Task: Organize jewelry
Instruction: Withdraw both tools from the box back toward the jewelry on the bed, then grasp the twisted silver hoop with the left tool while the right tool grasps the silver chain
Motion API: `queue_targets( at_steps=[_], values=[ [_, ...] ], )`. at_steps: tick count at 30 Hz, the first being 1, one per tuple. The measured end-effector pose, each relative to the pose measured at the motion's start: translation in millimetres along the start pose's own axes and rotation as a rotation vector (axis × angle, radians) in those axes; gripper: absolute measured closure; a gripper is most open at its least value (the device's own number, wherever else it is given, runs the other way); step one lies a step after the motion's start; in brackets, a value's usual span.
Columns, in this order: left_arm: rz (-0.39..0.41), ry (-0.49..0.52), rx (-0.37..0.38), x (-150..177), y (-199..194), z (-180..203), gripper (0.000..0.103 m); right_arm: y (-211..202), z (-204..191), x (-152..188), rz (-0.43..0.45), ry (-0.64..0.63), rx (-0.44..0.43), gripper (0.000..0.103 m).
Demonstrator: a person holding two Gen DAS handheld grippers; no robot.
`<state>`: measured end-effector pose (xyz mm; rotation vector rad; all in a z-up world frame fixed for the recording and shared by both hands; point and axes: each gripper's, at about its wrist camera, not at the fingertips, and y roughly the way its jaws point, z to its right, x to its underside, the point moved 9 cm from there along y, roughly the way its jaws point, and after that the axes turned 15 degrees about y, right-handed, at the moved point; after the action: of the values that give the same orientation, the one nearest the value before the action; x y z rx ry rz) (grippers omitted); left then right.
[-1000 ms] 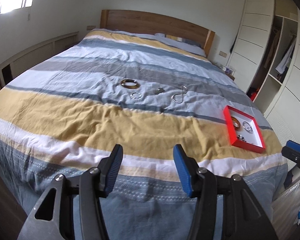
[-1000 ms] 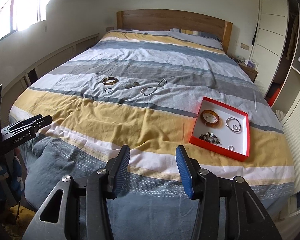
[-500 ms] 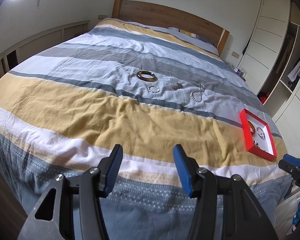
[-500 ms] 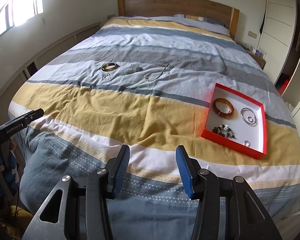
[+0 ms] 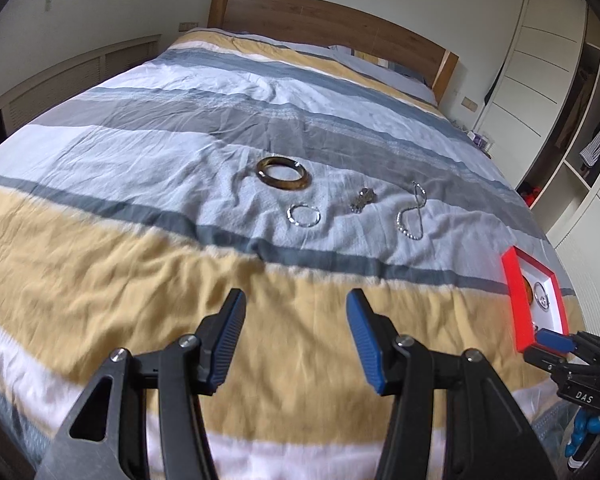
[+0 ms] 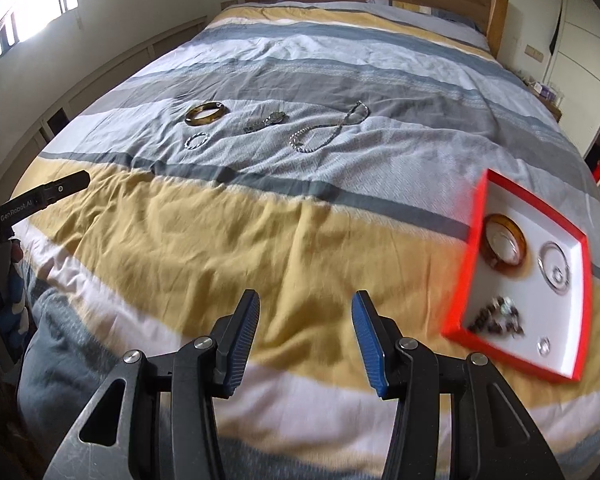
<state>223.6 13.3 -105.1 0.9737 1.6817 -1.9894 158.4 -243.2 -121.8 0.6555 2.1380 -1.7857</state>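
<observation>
Several jewelry pieces lie on the striped bedspread: a brown bangle (image 5: 283,173) (image 6: 206,113), a thin silver bracelet (image 5: 303,215) (image 6: 196,141), a watch (image 5: 363,200) (image 6: 266,121) and a bead necklace (image 5: 412,216) (image 6: 330,130). A red tray (image 6: 476,236) (image 5: 514,300) at the right holds an amber bangle (image 6: 504,246), a silver ring bracelet (image 6: 555,267), dark beads (image 6: 498,316) and a small ring. My left gripper (image 5: 296,300) is open and empty over the yellow stripe. My right gripper (image 6: 305,300) is open and empty, left of the tray.
The bed has a wooden headboard (image 5: 324,24). White wardrobes (image 5: 540,60) stand at the right, a low panelled wall unit (image 5: 60,76) at the left. The other gripper shows at the edge of each view (image 5: 568,356) (image 6: 40,198).
Both grippers have moved forward over the bed, closer to the jewelry. The tray now sits nearer and larger in the right wrist view. Both stay open.
</observation>
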Motion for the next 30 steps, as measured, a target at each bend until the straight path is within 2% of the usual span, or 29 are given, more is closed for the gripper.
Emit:
queue_targets(
  at_steps=[4,8,13,18,23,30],
  values=[
    [-0.018,0.030,0.032,-21,40,1,0.053,34,-4,-34,0.001,-0.004,-0.022,0.055],
    [-0.036,0.075,0.033,-40,78,5,0.053,66,-6,-71,0.014,-0.002,-0.039,0.055],
    [-0.065,0.094,0.052,-50,120,4,0.053,103,-10,-108,0.023,-0.011,-0.052,0.055],
    [-0.054,0.118,0.136,-56,143,15,0.054,134,-8,-129,0.025,0.008,-0.060,0.055],
    [-0.075,0.131,0.148,-61,167,18,0.054,155,-6,-147,0.031,0.051,-0.080,0.055],
    [-0.101,0.091,0.204,-54,187,14,0.066,180,-10,-167,0.019,0.087,-0.104,0.055]
  ],
)
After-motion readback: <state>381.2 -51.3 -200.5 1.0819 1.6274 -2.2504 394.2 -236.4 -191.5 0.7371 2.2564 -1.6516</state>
